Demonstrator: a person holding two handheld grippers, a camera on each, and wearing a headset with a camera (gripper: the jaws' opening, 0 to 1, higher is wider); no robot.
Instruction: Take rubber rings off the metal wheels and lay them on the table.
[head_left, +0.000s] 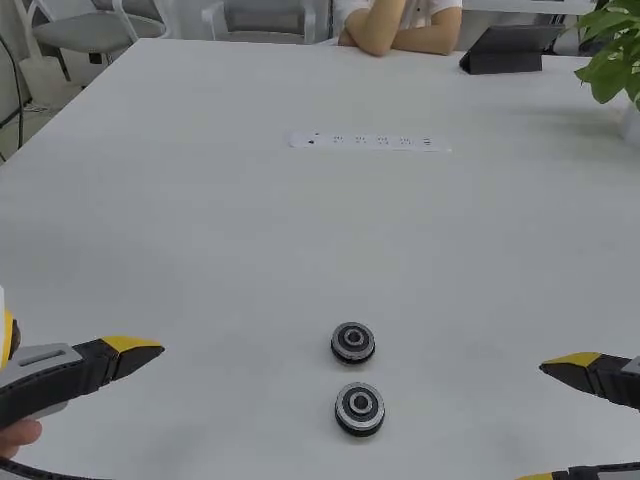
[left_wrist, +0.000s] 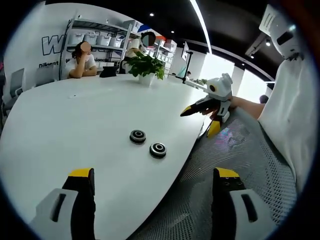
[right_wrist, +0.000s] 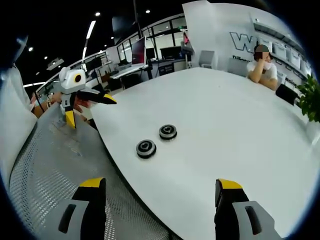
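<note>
Two small metal wheels with black rubber rings lie flat near the table's front edge. The farther wheel (head_left: 353, 342) (left_wrist: 138, 136) (right_wrist: 168, 132) and the nearer wheel (head_left: 359, 409) (left_wrist: 158, 150) (right_wrist: 146, 148) sit close together, apart from both grippers. My left gripper (left_wrist: 154, 176) (head_left: 140, 415) (right_wrist: 85, 97) hovers open at the front left, well left of the wheels, with nothing between its yellow-tipped jaws. Off to the right of the wheels, my right gripper (right_wrist: 161, 184) (head_left: 535, 422) (left_wrist: 207, 107) is held open and holds nothing.
A white power strip (head_left: 365, 141) lies mid-table. A dark tablet case (head_left: 505, 50) and a potted plant (head_left: 610, 55) (left_wrist: 145, 65) stand at the far right. A person sits at the far end (head_left: 395, 25). The white table (head_left: 250, 260) spreads wide around the wheels.
</note>
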